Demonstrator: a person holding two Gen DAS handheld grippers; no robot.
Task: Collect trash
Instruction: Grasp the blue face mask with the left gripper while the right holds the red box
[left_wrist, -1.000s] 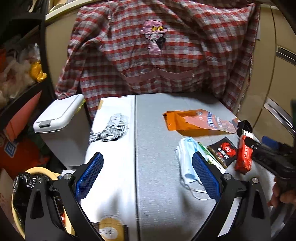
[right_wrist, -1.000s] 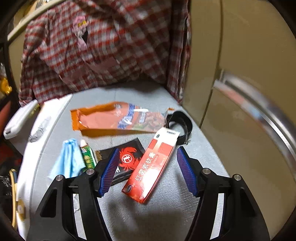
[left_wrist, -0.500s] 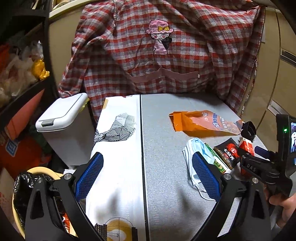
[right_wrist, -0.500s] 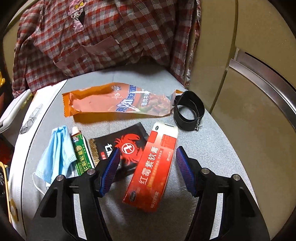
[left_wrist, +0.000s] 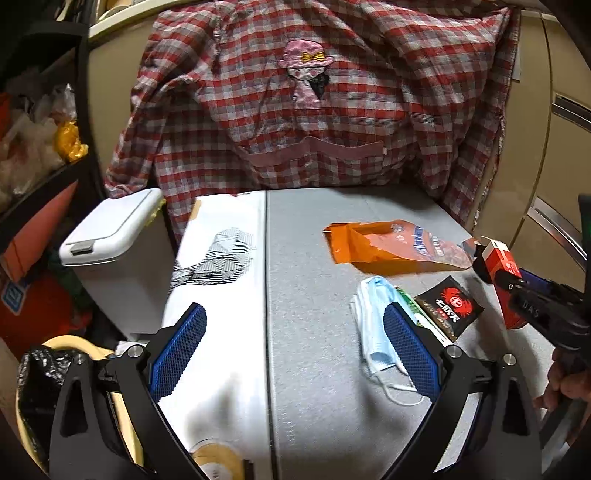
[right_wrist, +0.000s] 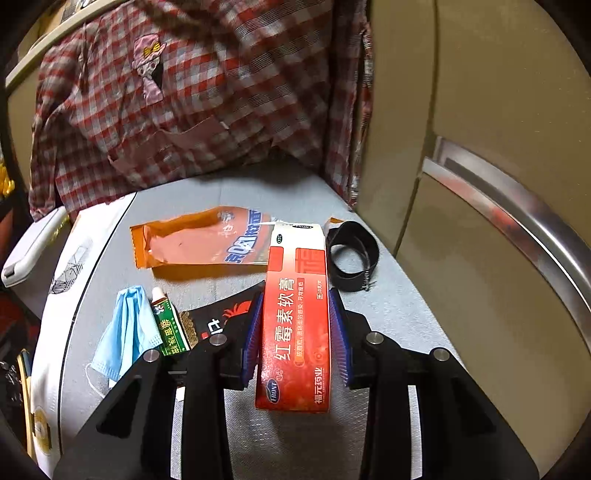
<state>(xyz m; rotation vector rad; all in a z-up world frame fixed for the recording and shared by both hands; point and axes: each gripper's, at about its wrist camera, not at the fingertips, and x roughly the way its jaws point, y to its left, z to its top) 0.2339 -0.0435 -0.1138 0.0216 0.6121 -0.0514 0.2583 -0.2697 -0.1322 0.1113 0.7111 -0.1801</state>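
Observation:
My right gripper (right_wrist: 295, 332) is shut on a red ointment box (right_wrist: 295, 317) and holds it just above the grey table top (right_wrist: 406, 314); the box also shows in the left wrist view (left_wrist: 504, 273). Left on the table lie an orange snack bag (right_wrist: 199, 243), a black crab-print packet (right_wrist: 218, 321), a green tube (right_wrist: 168, 325) and a blue face mask (right_wrist: 125, 328). My left gripper (left_wrist: 295, 350) is open and empty, above the table with the mask (left_wrist: 373, 325) by its right finger.
A white lidded bin (left_wrist: 114, 254) stands left of the table, with a black-bagged basket (left_wrist: 40, 380) below it. A black band (right_wrist: 352, 254) lies at the table's right edge. A checked shirt (left_wrist: 314, 110) hangs behind. A cabinet with a metal handle (right_wrist: 517, 206) is at right.
My right gripper has closed on the red box and lifted it off the table. My left gripper has stayed open and drifted slightly.

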